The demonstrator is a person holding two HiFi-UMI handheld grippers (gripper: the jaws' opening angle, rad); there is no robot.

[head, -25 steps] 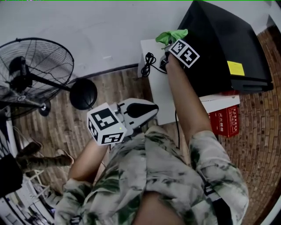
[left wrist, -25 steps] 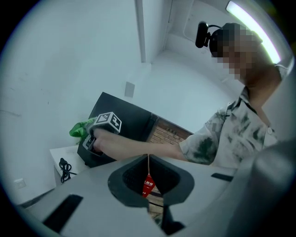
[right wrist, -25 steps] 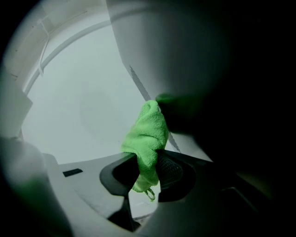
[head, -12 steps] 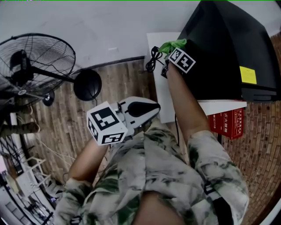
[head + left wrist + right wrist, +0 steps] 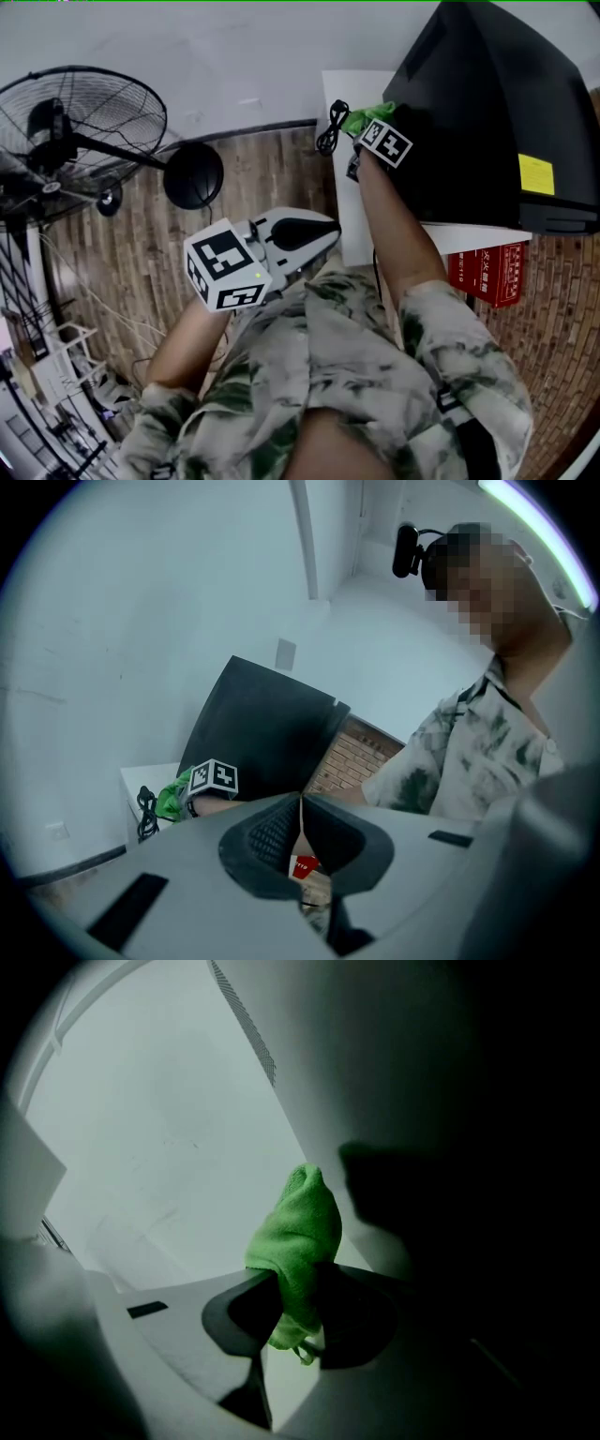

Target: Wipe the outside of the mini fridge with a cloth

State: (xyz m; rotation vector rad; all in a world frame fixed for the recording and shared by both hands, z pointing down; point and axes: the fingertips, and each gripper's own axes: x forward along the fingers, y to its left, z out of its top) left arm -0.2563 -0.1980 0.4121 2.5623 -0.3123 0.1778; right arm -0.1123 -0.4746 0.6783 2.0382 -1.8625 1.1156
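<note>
The black mini fridge (image 5: pixel 487 103) stands on a white cabinet at the upper right of the head view. My right gripper (image 5: pixel 366 127) is shut on a green cloth (image 5: pixel 361 119), held against the fridge's left side wall. In the right gripper view the green cloth (image 5: pixel 298 1241) sticks up from between the jaws beside the dark fridge wall (image 5: pixel 469 1147). My left gripper (image 5: pixel 314 239) is held close to the person's chest, jaws shut with nothing in them. The left gripper view shows the fridge (image 5: pixel 262 738) and the cloth (image 5: pixel 173 799) from farther back.
A standing fan (image 5: pixel 84 141) with a round black base (image 5: pixel 192 175) is on the wooden floor at the left. A coiled black cable (image 5: pixel 330 131) lies on the white cabinet (image 5: pixel 352 216). A red box (image 5: pixel 487 264) sits under the fridge's front. Brick floor at the right.
The right gripper with the cloth has slid down along the fridge's left side. The head view has shifted a little. The left gripper has stayed where it was.
</note>
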